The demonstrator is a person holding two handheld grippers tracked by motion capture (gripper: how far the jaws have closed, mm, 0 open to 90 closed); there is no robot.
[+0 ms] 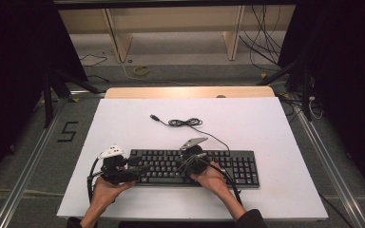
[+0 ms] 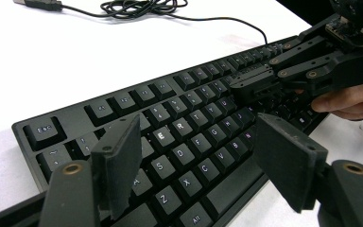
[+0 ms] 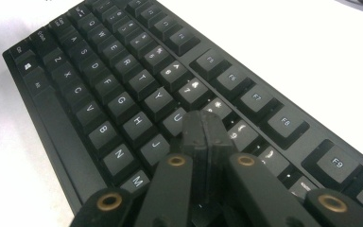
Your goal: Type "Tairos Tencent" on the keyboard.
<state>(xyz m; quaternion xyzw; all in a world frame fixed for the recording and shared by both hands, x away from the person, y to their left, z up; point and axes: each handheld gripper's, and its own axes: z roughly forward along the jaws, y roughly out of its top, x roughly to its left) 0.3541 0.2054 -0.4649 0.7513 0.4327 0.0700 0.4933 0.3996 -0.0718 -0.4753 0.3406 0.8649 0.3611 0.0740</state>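
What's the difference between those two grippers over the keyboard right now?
The left gripper has its jaws wide apart with nothing between them, while the right gripper has its jaws pressed together. The left gripper hangs over the keyboard's left end near the letter keys E, S and D; the right gripper's closed tip sits further along, by the U and J keys. Both are black, hand-held, and aimed at the keys.

A keyboard point(image 1: 190, 167) lies on the table point(image 1: 266, 128), near its front edge and a little left of the middle. Behind the keyboard, a cable point(image 1: 185, 122) lies coiled on the table. The left gripper point(image 1: 138, 170) sits over the keyboard's left end; the right gripper point(image 1: 194, 159) rests over its middle keys.
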